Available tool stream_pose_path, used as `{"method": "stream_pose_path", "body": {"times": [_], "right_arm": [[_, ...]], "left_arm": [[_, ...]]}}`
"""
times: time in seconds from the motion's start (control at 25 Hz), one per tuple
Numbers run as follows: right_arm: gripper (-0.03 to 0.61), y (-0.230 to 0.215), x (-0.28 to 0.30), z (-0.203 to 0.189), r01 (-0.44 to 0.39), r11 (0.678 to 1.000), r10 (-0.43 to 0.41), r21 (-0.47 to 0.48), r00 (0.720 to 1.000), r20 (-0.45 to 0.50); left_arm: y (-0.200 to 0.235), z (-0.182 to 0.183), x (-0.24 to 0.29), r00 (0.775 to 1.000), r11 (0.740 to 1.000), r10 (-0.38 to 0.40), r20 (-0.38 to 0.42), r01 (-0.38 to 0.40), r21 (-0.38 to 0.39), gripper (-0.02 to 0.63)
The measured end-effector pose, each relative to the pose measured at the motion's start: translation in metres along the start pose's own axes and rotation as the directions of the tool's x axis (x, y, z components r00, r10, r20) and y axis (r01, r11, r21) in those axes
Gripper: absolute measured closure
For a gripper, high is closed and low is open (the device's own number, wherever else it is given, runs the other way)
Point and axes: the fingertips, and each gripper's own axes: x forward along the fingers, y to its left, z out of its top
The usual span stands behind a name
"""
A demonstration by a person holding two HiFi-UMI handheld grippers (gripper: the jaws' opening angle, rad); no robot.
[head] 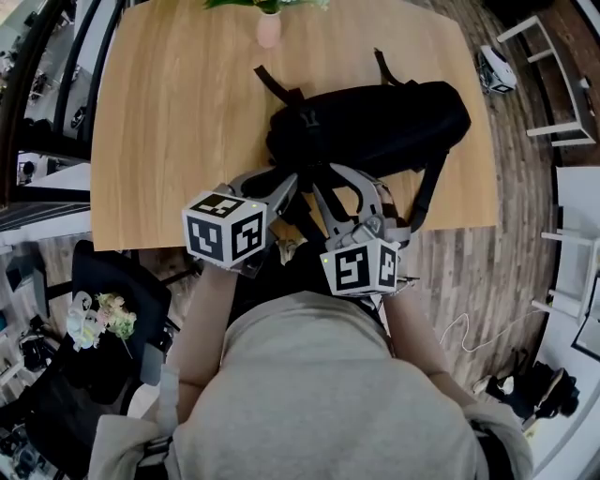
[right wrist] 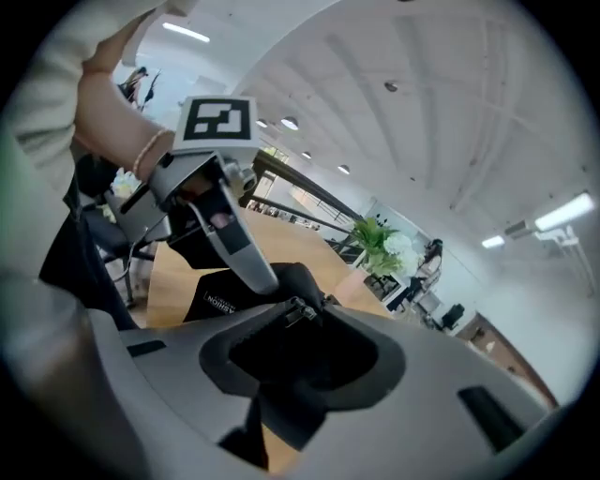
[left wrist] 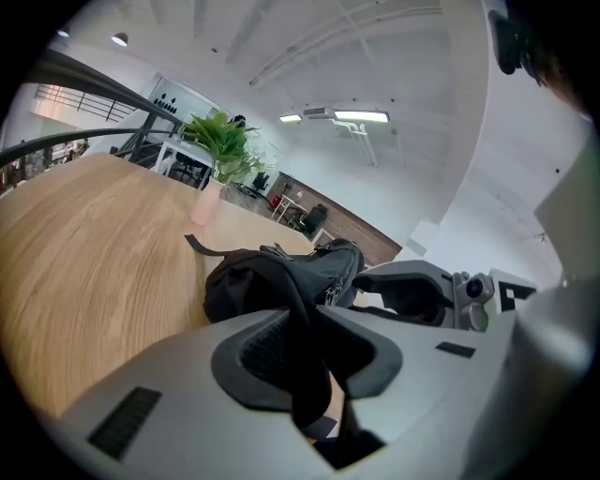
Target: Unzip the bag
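A black backpack [head: 375,127] lies on the wooden table [head: 169,122] close to its near edge. My left gripper [head: 286,187] is at the bag's near left side. In the left gripper view its jaws [left wrist: 314,314] are shut on a black strap [left wrist: 305,366] that leads up to the bag [left wrist: 253,281]. My right gripper [head: 345,183] is just to the right of it, with its jaws spread. In the right gripper view black bag fabric [right wrist: 300,361] fills the space between those jaws, and a metal zipper pull [right wrist: 296,309] sits at their tips.
A pink vase [head: 269,28] with a green plant [left wrist: 220,141] stands at the table's far edge. A black chair [head: 112,281] is at the near left below the table edge. White furniture [head: 553,84] and a cable [head: 469,333] are on the floor to the right.
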Motion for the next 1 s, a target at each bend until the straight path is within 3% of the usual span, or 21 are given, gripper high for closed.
{"method": "stream_pose_path", "body": {"times": [0.12,0.44,0.8,1.0], "right_arm": [[0.439,0.006,0.004,-0.005,0.012,0.993,-0.015,-0.12,1.0,-0.024],[0.405,0.015,0.016,-0.013,0.024,0.946,-0.039,-0.322,0.999,-0.038],[0.411,0.018,0.028,-0.018,0.013,0.915,-0.036,-0.404,0.998,-0.05],[0.419,0.011,0.022,-0.01,0.033,0.932,-0.044,-0.36,0.999,-0.022]], "left_arm": [[0.0,0.001,0.0,1.0,1.0,-0.004,0.004,0.004,-0.005,0.525],[0.001,-0.002,0.001,1.0,1.0,0.005,0.01,-0.004,-0.027,0.529],[0.0,-0.004,0.001,1.0,1.0,0.004,0.001,-0.004,-0.029,0.538],[0.001,-0.002,0.0,1.0,0.999,-0.009,0.009,0.009,-0.039,0.538]]}}
